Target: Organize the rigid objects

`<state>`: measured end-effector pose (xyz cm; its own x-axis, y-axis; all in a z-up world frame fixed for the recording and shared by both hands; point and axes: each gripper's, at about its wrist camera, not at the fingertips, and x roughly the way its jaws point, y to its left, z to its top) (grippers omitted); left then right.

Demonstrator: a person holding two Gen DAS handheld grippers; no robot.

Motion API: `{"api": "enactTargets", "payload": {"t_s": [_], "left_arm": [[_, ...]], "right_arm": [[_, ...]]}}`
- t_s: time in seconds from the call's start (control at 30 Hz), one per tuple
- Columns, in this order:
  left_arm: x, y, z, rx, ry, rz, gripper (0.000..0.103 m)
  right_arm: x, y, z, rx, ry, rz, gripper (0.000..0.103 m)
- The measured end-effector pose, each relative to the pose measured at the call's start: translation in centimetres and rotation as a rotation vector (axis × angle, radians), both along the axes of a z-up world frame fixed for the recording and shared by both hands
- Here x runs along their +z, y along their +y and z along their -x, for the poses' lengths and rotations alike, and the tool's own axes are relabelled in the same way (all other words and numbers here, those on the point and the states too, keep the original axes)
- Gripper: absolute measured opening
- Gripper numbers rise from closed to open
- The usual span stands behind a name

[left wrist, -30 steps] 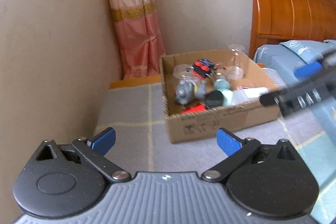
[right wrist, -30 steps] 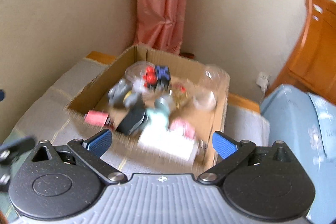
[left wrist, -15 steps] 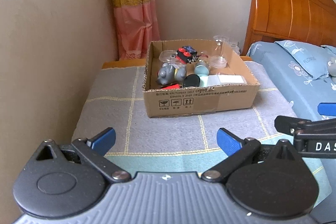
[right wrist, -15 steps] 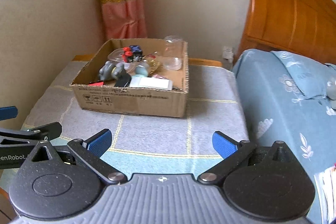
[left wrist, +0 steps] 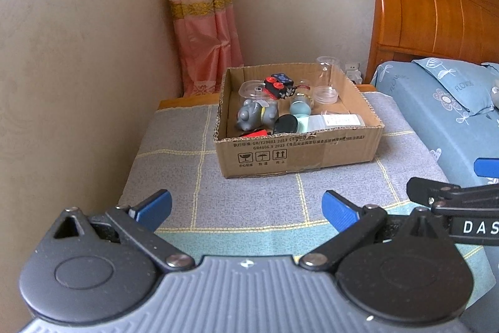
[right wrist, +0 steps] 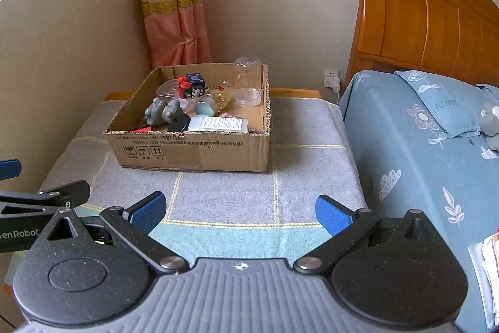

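Both grippers have pulled back w/ fingers spread, holding nothing: left gripper (left wrist: 246,209), right gripper (right wrist: 240,208). Brown cardboard box (right wrist: 193,150) of jumbled rigid bits sits on grey checked cloth (right wrist: 224,195). Clear plastic cup (right wrist: 248,72) prob tips if bumped.

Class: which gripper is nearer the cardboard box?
Hard to tell; roughly equal. Left gripper hangs before the cardboard box, slightly left; right gripper before it, slightly right. Both open, apart from it.
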<state>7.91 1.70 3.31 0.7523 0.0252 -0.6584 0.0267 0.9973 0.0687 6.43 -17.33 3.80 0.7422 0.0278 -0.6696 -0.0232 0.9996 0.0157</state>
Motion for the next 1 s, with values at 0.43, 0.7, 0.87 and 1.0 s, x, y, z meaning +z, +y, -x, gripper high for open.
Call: {"api": "enactTargets", "payload": {"t_s": [0.43,0.7,0.87,1.0], "left_arm": [[0.15,0.34,0.05,0.004,0.000,0.012,0.102],[0.54,0.32,0.18,0.006,-0.008,0.006,0.102],[0.65,0.25,0.25,0.006,-0.013,0.005,0.102],[0.73,0.28,0.26,0.010,-0.016,0.003,0.102]], "right_arm": [[0.12,0.03,0.11,-0.006,-0.008,0.001,0.103],[0.26,0.12,0.32,-0.002,-0.015,0.006,0.103],[0.40,0.13,0.44,-0.003,-0.020,0.010,0.103],[0.56,0.10,0.55,-0.006,-0.029,0.021,0.103]]}}
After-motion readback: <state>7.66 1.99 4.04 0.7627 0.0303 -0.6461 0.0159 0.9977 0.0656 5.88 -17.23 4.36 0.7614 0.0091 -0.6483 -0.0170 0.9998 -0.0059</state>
